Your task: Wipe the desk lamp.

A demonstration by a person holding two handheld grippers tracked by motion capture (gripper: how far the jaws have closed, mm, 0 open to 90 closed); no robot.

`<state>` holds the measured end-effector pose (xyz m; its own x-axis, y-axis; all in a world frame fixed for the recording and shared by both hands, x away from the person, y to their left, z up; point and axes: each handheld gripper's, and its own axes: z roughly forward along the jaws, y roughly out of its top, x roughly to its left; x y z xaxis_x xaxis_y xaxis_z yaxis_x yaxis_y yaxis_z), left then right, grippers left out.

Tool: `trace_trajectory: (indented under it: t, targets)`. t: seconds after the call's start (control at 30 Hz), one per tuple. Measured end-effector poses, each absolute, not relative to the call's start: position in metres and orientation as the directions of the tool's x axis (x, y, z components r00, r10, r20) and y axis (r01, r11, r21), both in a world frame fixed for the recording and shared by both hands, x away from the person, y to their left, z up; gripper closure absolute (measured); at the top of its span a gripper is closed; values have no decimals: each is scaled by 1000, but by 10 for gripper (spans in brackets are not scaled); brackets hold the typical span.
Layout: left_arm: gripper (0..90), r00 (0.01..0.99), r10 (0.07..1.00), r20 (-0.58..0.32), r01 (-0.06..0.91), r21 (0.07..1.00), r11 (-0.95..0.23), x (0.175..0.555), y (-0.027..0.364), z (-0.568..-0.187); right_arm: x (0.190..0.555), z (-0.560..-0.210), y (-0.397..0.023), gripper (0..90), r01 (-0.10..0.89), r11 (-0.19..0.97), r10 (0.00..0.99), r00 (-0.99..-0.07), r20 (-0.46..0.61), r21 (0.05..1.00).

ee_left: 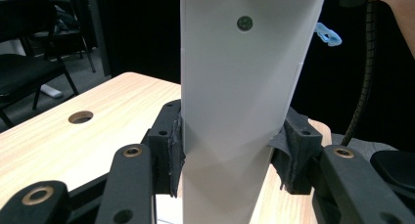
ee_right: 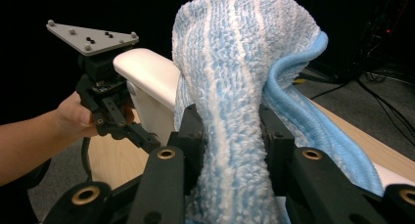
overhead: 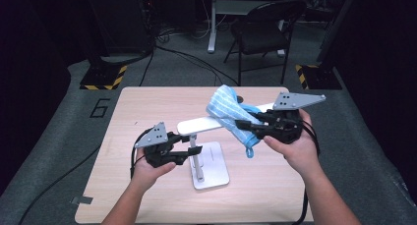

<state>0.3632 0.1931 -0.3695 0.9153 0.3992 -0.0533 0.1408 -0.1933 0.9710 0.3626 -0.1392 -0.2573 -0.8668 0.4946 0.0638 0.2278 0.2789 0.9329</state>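
A white stand has a flat base (overhead: 215,172), a thin post and a long white bar (overhead: 204,123) across its top. My left gripper (overhead: 193,143) is shut on the bar's left end. In the left gripper view the pads (ee_left: 175,150) press both sides of the bar (ee_left: 240,87). A blue and white striped towel (overhead: 227,107) is draped over the bar's right half. My right gripper (overhead: 244,127) is shut on a bunched fold of the towel (ee_right: 244,62), and its own view shows the jaws (ee_right: 232,136) pinching the cloth.
The stand sits on a light wooden table (overhead: 147,107) with a round hole (ee_left: 80,117) in its top. A dark chair (overhead: 265,26) and floor cables lie beyond the far edge. The towel's blue hanging loop (overhead: 250,151) dangles below my right gripper.
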Motion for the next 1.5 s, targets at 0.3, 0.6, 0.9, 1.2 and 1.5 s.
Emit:
trace_trajectory:
  t: [0.3,0.6,0.9,1.2,1.5]
  targets:
    - [518,914,403,-56,143,972,-188,363,192,-370,360,-255,-113,688,203,294,451,-891,52,934]
    - [517,914,401,-58,145,971,-190,363,192,-370,357,-253,-92,687,186,307,410,-911,47,933]
    - [517,914,403,-51,138,972,-189,362,192,-371,351,-254,-84,687,171,310,374,-926,45,935]
    - [514,915,399,-54,141,971,-191,362,192,-370,340,-265,-98,688,176,289,344,-937,69,941]
    - [496,915,399,-56,145,970,-197,362,193,-371,329,-289,-106,691,200,287,326,-940,102,937]
